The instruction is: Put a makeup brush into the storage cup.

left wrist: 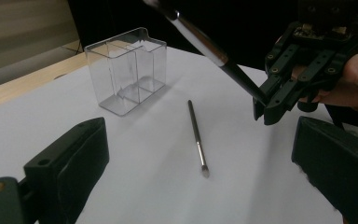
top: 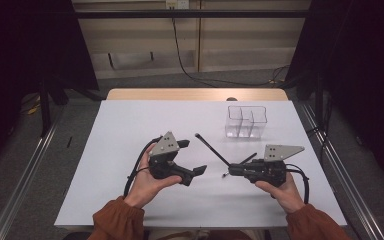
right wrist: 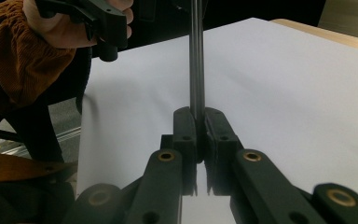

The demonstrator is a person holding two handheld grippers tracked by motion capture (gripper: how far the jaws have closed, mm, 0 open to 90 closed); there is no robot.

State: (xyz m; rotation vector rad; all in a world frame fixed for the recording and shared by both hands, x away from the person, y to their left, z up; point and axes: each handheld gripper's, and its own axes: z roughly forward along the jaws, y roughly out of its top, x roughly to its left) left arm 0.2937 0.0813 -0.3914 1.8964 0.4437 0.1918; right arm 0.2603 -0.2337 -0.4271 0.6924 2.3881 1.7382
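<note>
My right gripper point(top: 230, 170) is shut on the lower end of a long black stick with a silver band point(top: 211, 148); the stick slants up and to the left over the table. In the right gripper view the jaws point(right wrist: 198, 119) pinch the stick point(right wrist: 196, 56). A second thin stick point(left wrist: 197, 137) with a silver tip lies flat on the white table. It reaches partly under the right gripper point(left wrist: 265, 105) in the high view. My left gripper point(top: 192, 157) is open and holds nothing. Its jaws point(left wrist: 200, 140) frame the lying stick from a distance.
A clear plastic box with compartments point(top: 246, 121) stands empty at the back right of the table point(top: 130, 130), also seen in the left gripper view point(left wrist: 126, 70). A strip of bare wood point(top: 195, 94) runs along the far edge. Cables trail from both grippers.
</note>
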